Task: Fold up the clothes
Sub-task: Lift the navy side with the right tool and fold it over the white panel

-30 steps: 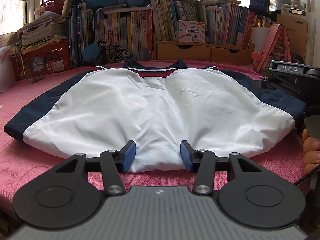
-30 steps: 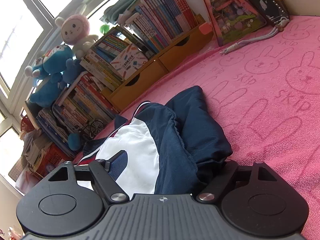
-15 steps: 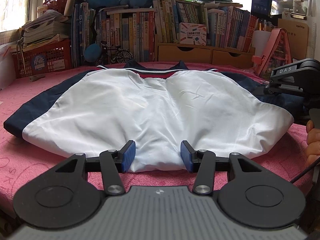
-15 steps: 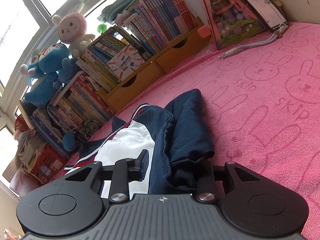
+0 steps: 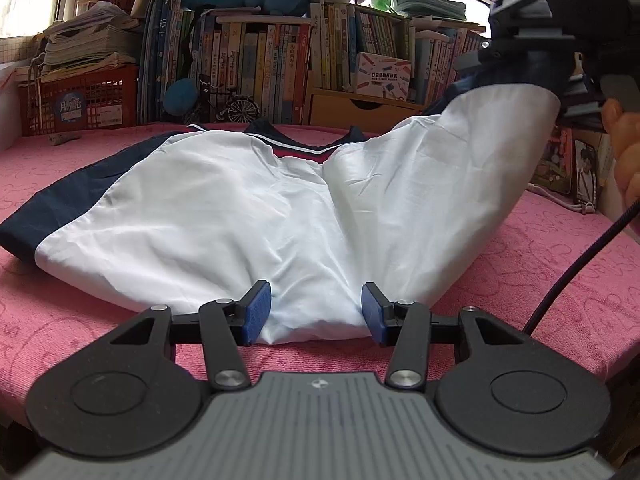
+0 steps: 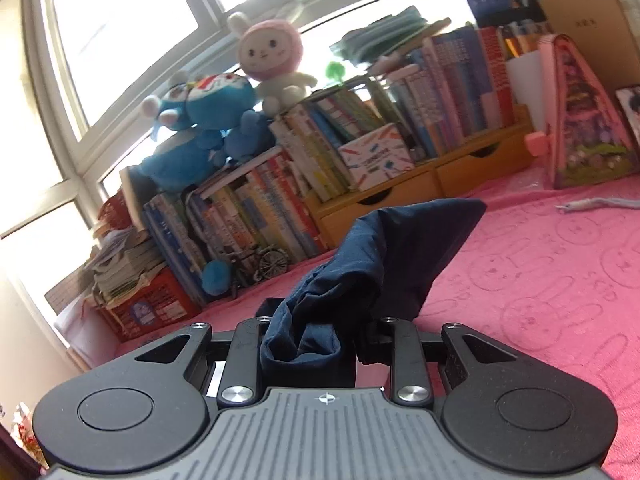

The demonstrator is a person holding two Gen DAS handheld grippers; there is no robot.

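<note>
While the white-and-navy jacket point(image 5: 224, 216) lies spread on the pink rabbit-print blanket point(image 5: 60, 320), its left navy sleeve point(image 5: 52, 208) stays flat at the far left of the left wrist view. Behind it: a red basket point(image 5: 84, 100) under stacked papers, then a row of books point(image 5: 256, 68) with plush toys on top.

Left gripper point(image 5: 316, 312): at the near hem, middle of the garment. Blue pads point(image 5: 256, 312) stand partly apart, white cloth bunched between them. Whether the pads press on the hem, cannot tell.

Further right, the jacket's right side rises off the blanket in a slanted white sheet, up to the right gripper point(image 5: 560, 92) at the upper right. A hand point(image 5: 624, 148) shows just behind it; a black cable point(image 5: 576, 268) hangs down.

Right wrist view, left to right: window, blue plush point(image 6: 200, 136), pink-hooded rabbit plush point(image 6: 272, 60), wooden drawers point(image 6: 400, 196), pink triangular case point(image 6: 580, 120). Right gripper point(image 6: 320, 344): jaws narrow and closing, a wad of navy fabric point(image 6: 384, 264) clamped between them, the cloth standing up and away over the blanket.
</note>
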